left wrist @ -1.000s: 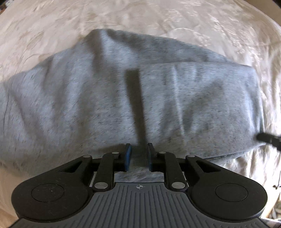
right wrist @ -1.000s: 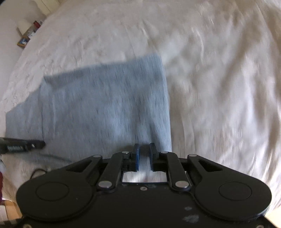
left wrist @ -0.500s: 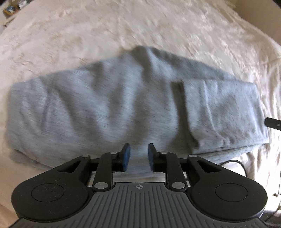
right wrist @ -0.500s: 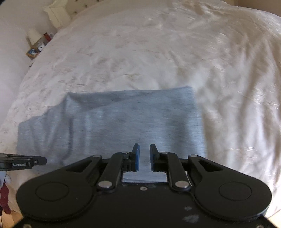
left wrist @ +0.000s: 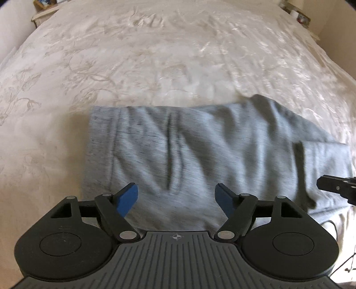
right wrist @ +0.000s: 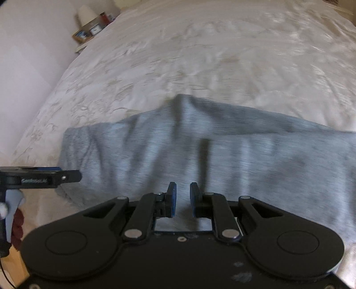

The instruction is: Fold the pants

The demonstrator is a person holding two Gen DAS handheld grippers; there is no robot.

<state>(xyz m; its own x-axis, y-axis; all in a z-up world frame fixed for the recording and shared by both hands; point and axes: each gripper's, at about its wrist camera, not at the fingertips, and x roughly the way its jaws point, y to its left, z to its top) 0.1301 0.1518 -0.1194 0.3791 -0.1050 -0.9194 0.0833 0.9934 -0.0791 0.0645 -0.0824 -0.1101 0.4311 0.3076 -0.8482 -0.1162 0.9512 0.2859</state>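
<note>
The grey pants (left wrist: pixel 200 151) lie folded in a wide band across the cream bedspread (left wrist: pixel 155 55); they also show in the right wrist view (right wrist: pixel 222 160). My left gripper (left wrist: pixel 176 196) is open wide and empty, just above the near edge of the pants. My right gripper (right wrist: pixel 183 197) has its jaws a narrow gap apart over the near edge of the pants, and nothing shows between them. The right gripper's tip (left wrist: pixel 333 186) shows at the right edge of the left wrist view. The left gripper (right wrist: pixel 40 176) shows at the left in the right wrist view.
The cream bedspread (right wrist: pixel 200 55) stretches far beyond the pants. A bedside shelf with small items (right wrist: pixel 93 29) stands at the far left by the wall. More small items (left wrist: pixel 300 15) sit past the bed's far right corner. A dark cable (left wrist: pixel 333 224) lies by the bed's near right edge.
My left gripper has opened wide and pulled back from the pants. Both grippers have drawn back and risen, so more bed shows. The right jaws stay narrowly apart.
</note>
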